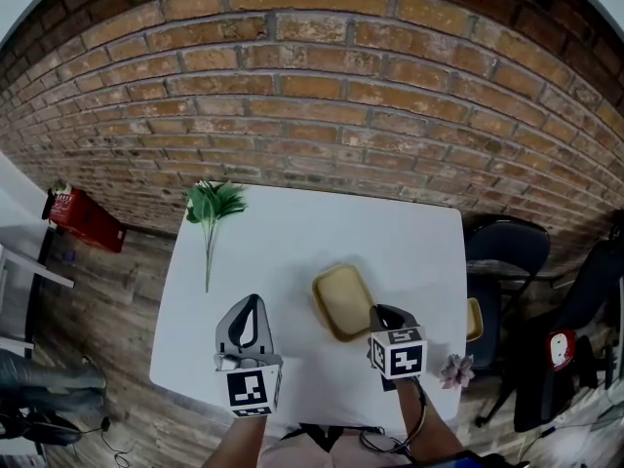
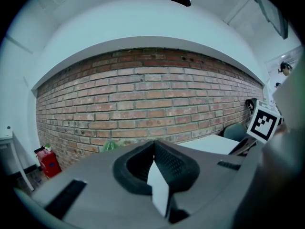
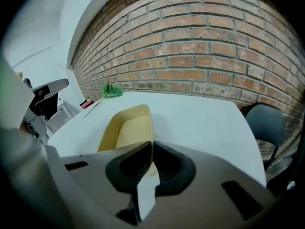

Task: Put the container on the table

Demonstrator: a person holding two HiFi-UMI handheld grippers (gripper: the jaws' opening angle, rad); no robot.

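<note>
1. The container [image 1: 341, 300] is a shallow yellow tray with rounded corners. It is on the white table [image 1: 292, 252], a little right of the middle and toward the person's edge.
2. In the right gripper view the container [image 3: 125, 130] stretches away from the jaws over the table [image 3: 200, 118], with its open side up. I cannot tell if its near end rests fully on the surface.
3. The right gripper [image 1: 382, 312] is at the container's near right corner and points steeply down. In its own view the right gripper [image 3: 152, 149] has its jaws clamped on the thin right wall of the container, one jaw inside and one outside.
4. The left gripper [image 1: 252, 302] is above the table, left of the container and apart from it. In its own view the left gripper [image 2: 154, 144] has its jaws pressed together with nothing between them, and it points nearly level toward the brick wall [image 2: 152, 99].
5. A green plant sprig [image 1: 214, 206] lies on the far left corner of the table, well apart from the container.
6. A small pink flower [image 1: 456, 370] sits at the near right edge of the table.
7. A dark chair [image 1: 507, 252] stands to the right of the table, and a red object [image 1: 86, 220] is on the floor to the left.
</note>
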